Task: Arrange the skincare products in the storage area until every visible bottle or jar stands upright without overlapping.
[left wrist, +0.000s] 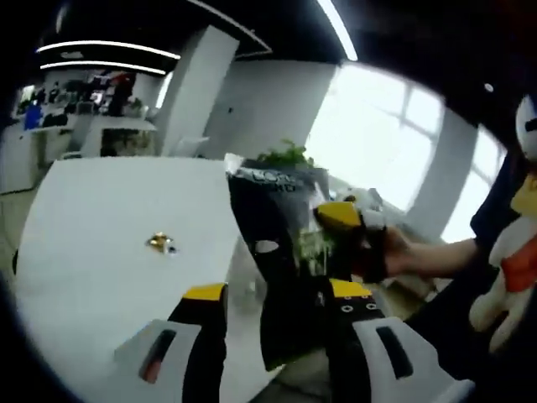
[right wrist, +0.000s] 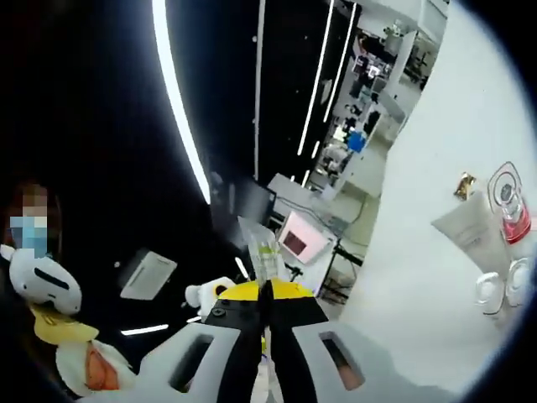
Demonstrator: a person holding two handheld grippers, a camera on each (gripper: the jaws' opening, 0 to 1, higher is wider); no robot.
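Item: black pouch (left wrist: 277, 252), held off the near edge of the white table (left wrist: 101, 252).
Right gripper (left wrist: 357, 220) clamped on its edge; left gripper (left wrist: 277, 295) jaws parted. White tube (right wrist: 474, 231) and red-capped bottle (right wrist: 513, 220) on table.

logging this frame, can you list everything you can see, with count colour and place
table: 1, white, under both grippers
pouch: 1, black with green print, held above the table edge in the left gripper view
gold item: 1, small, on the table; too small to identify
tube: 1, white, on the table in the right gripper view
clear bottle: 1, red liquid, beside the tube
clear jars: 2, near the tube
plush toy: 1, white, yellow and orange, at the side
left gripper: 1, white and black with yellow tips, jaws apart astride the pouch
right gripper: 1, same colours, jaws closed on the pouch top
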